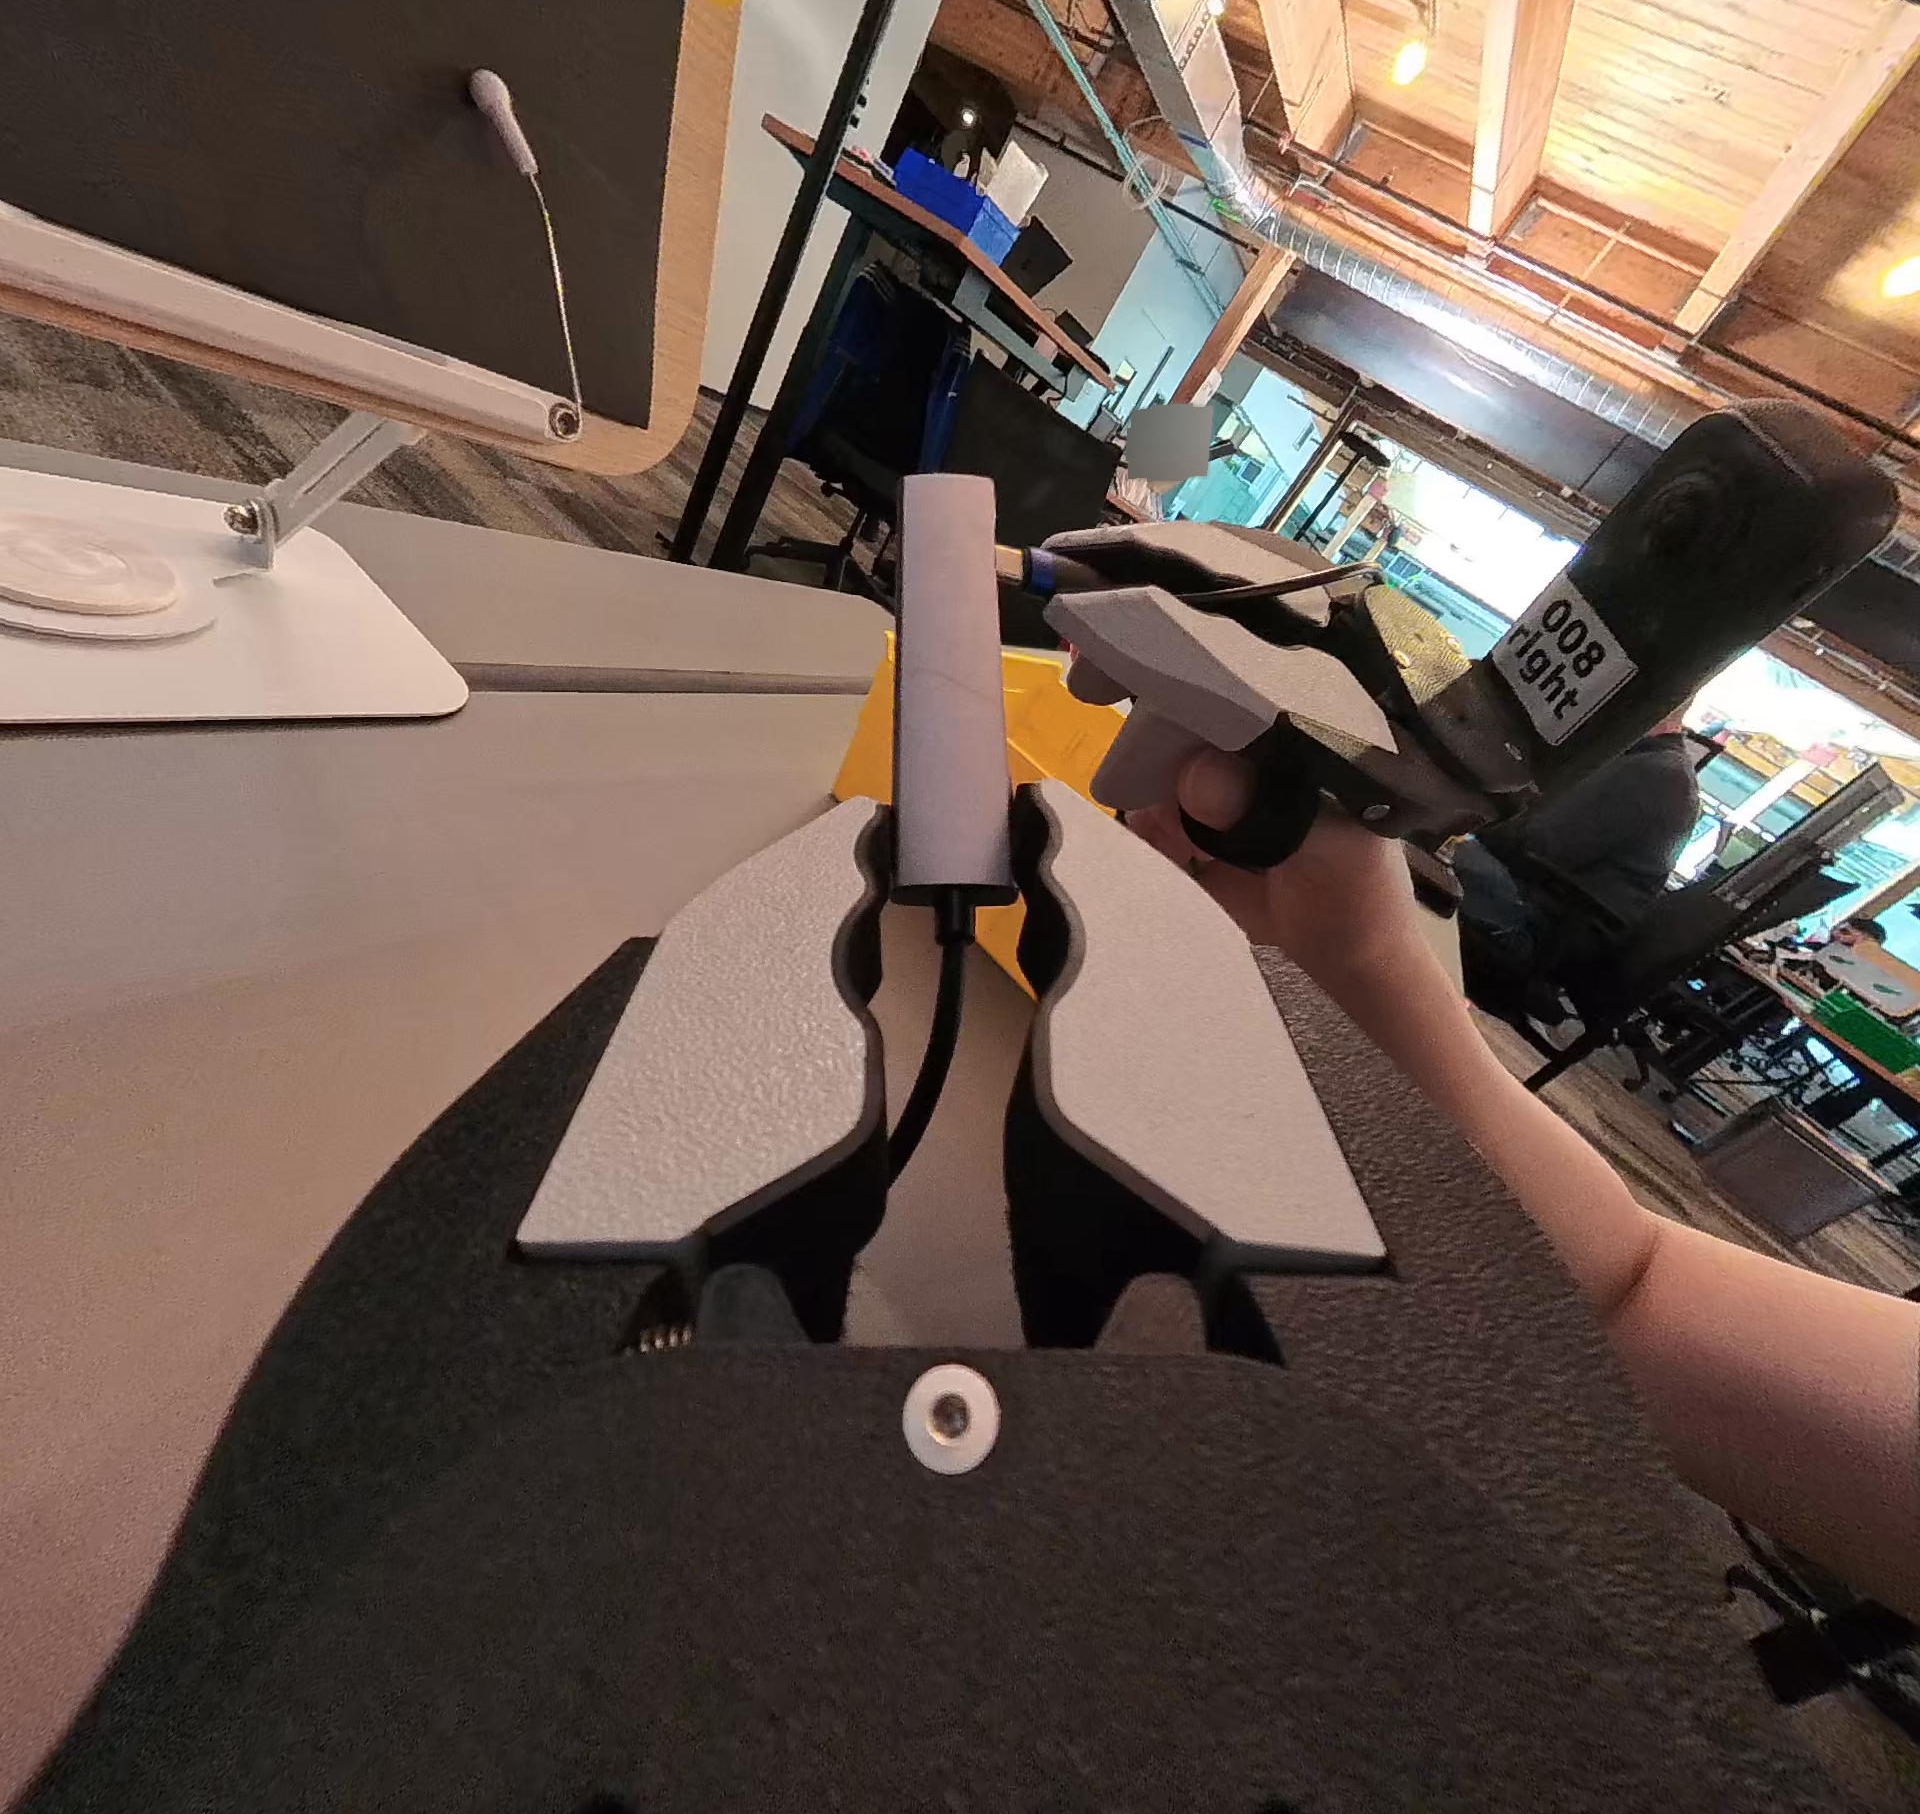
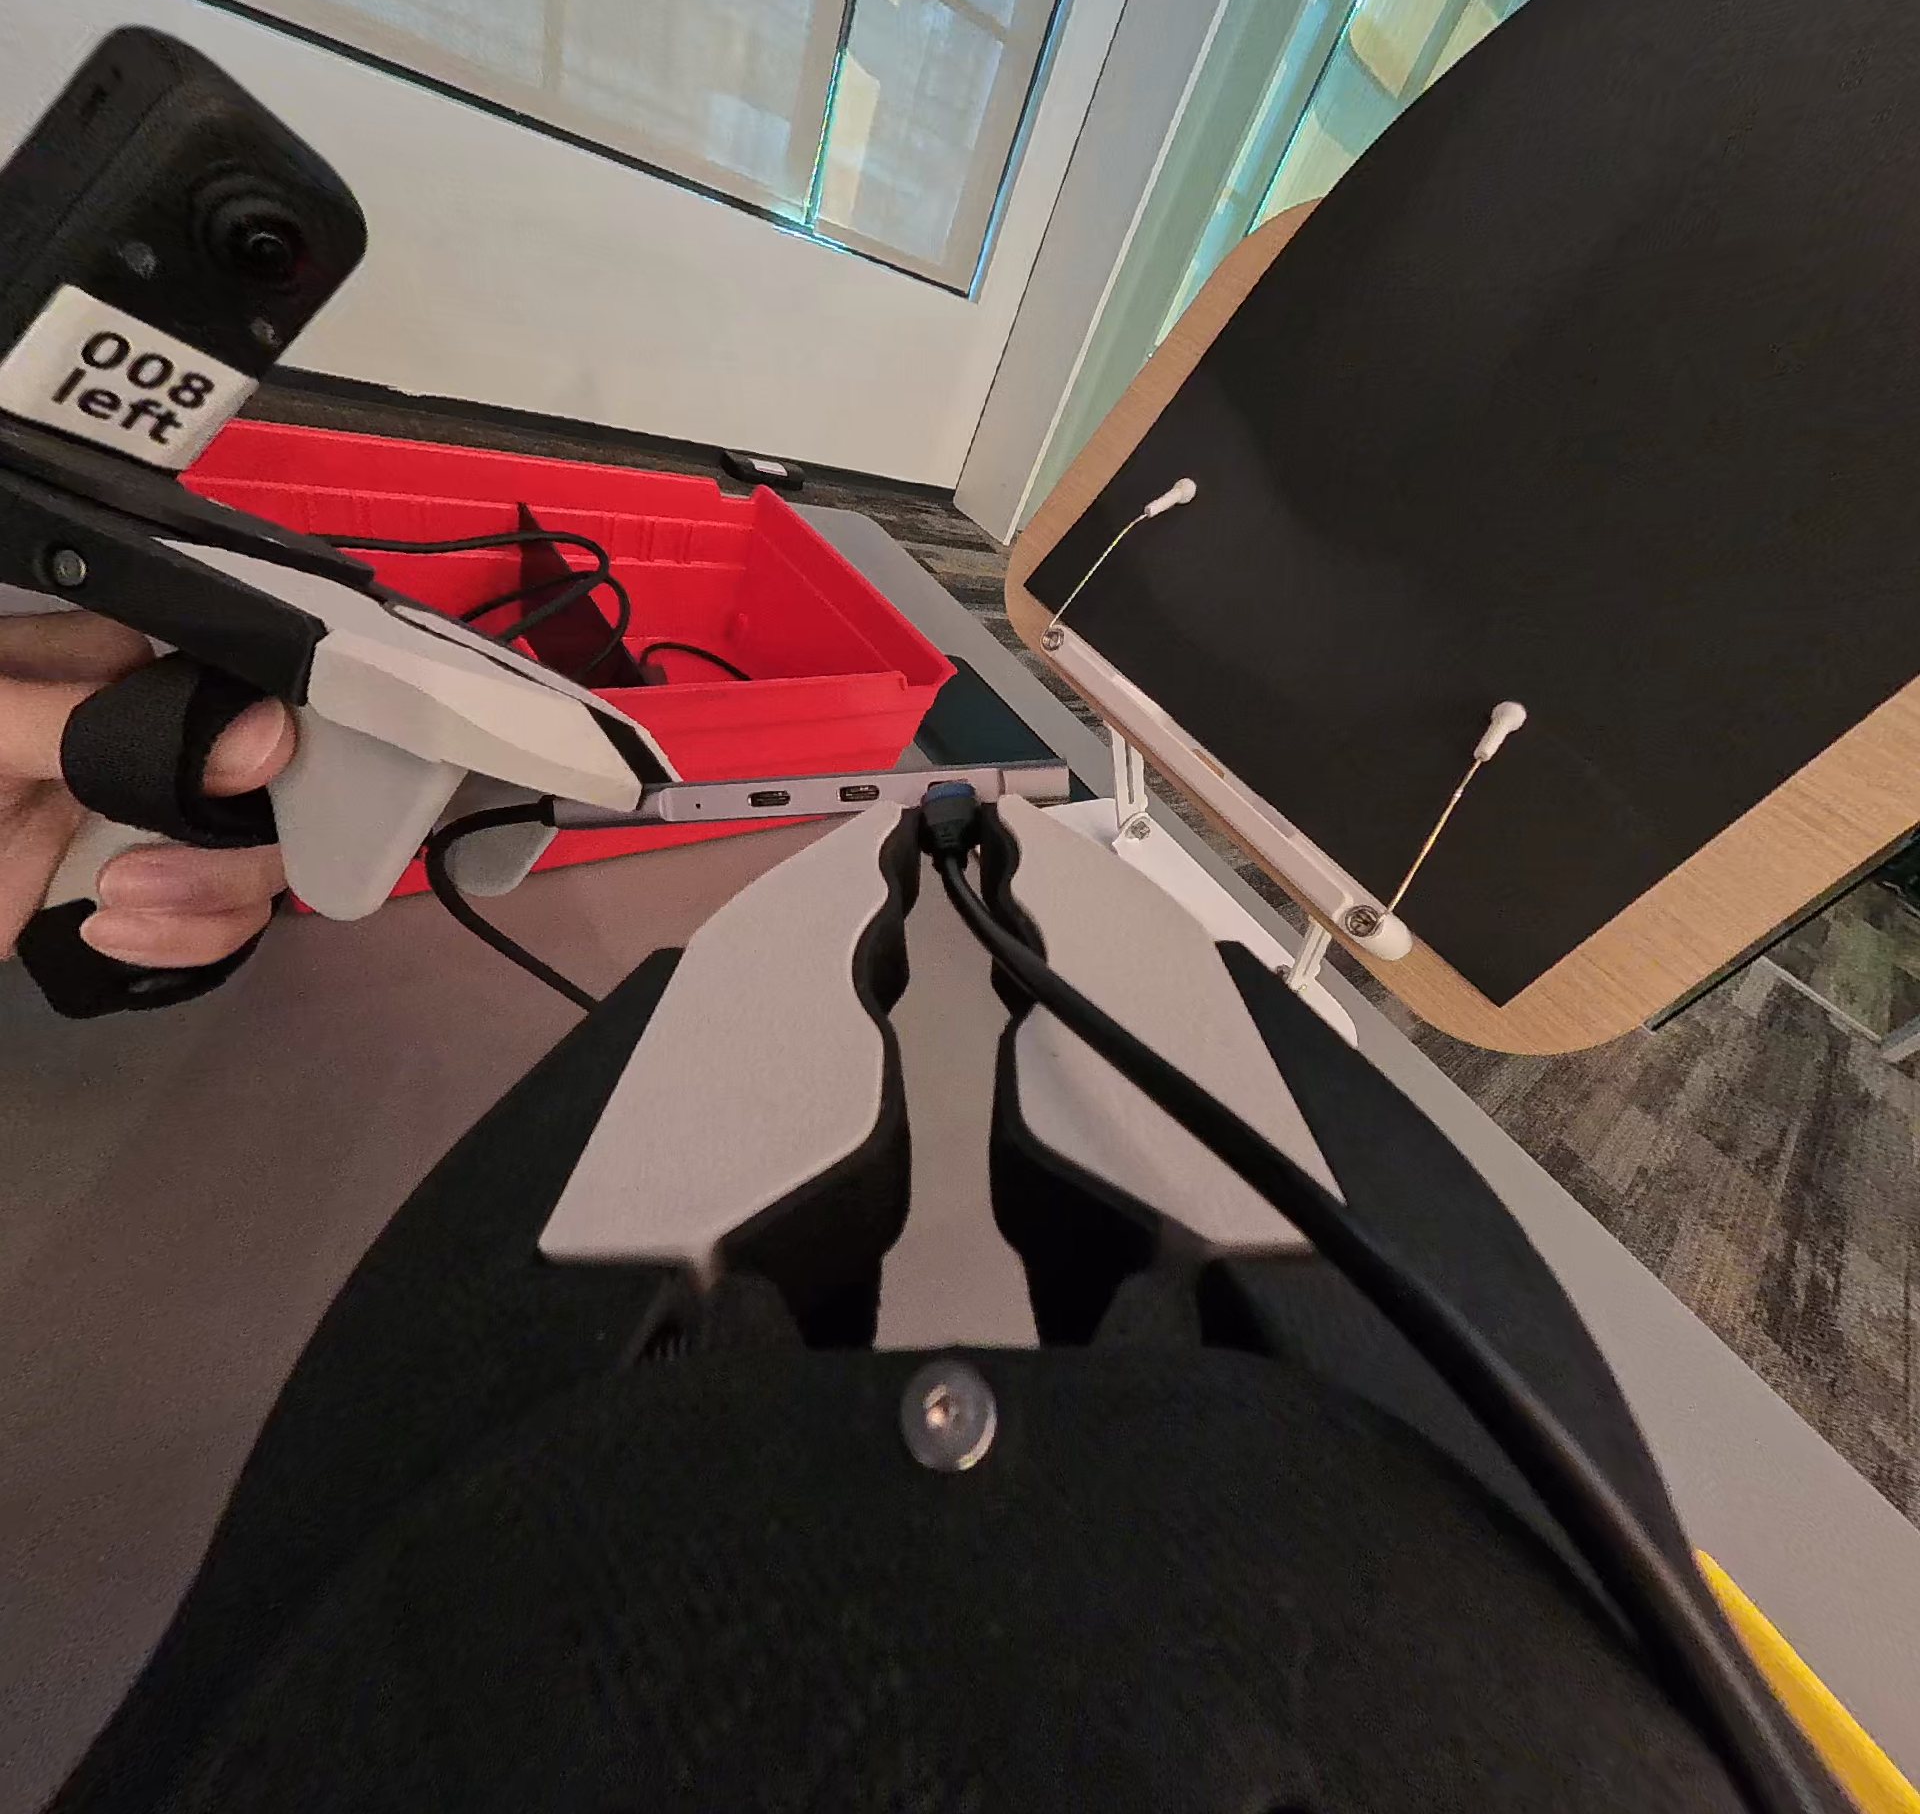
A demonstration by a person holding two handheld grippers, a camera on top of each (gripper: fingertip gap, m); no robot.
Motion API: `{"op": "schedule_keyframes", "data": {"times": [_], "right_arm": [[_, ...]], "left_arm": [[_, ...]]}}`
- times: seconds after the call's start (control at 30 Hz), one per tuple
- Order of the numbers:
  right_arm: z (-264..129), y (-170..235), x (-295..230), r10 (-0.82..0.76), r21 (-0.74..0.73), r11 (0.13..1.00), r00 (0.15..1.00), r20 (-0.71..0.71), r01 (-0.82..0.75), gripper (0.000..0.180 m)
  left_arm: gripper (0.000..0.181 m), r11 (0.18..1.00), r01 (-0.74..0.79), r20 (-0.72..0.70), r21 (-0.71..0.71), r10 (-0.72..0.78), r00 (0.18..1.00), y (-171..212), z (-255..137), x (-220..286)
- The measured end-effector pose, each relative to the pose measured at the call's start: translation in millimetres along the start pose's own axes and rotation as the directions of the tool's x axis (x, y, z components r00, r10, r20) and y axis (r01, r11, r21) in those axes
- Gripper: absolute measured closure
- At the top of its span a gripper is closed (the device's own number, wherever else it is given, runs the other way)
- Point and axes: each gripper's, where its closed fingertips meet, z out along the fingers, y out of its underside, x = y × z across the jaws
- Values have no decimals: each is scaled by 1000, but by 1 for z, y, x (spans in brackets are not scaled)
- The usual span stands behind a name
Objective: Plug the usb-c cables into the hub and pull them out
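In the left wrist view, the left gripper (image 1: 951,845) was clamped on the near end of the grey hub (image 1: 948,684), which stood lengthwise out from the fingers above the grey table (image 1: 312,933). The hub's own black lead (image 1: 940,1026) ran back between the fingers. From the right, the right gripper (image 1: 1049,575), in a hand (image 1: 1288,881), held a blue-collared plug (image 1: 1023,564) against the hub's side near its far end. A yellow bin (image 1: 1039,725) sat behind, and a white stand (image 1: 260,621) to the left.

In the right wrist view, the right gripper (image 2: 951,829) was closed on the plug (image 2: 948,808), seated in the hub (image 2: 862,793) beside two free ports. Its black cable (image 2: 1195,1068) trailed back over the right finger. The left gripper (image 2: 634,777) pinched the hub's left end. A red bin (image 2: 727,621) holding cables lay beyond.
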Motion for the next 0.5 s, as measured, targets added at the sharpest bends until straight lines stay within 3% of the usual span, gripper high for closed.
{"op": "schedule_keyframes", "data": {"times": [0.3, 0.5], "right_arm": [[-1, -3, 2, 104, -7, 995, 995, -9, -104, 168], [-2, -8, 3, 130, 14, 991, 991, -21, -129, 168]], "left_arm": [[160, 998, -32, 4, 44, 32, 999, -3, 0, 5], [159, 989, -131, 31, 65, 129, 991, -4, 1, 10]]}}
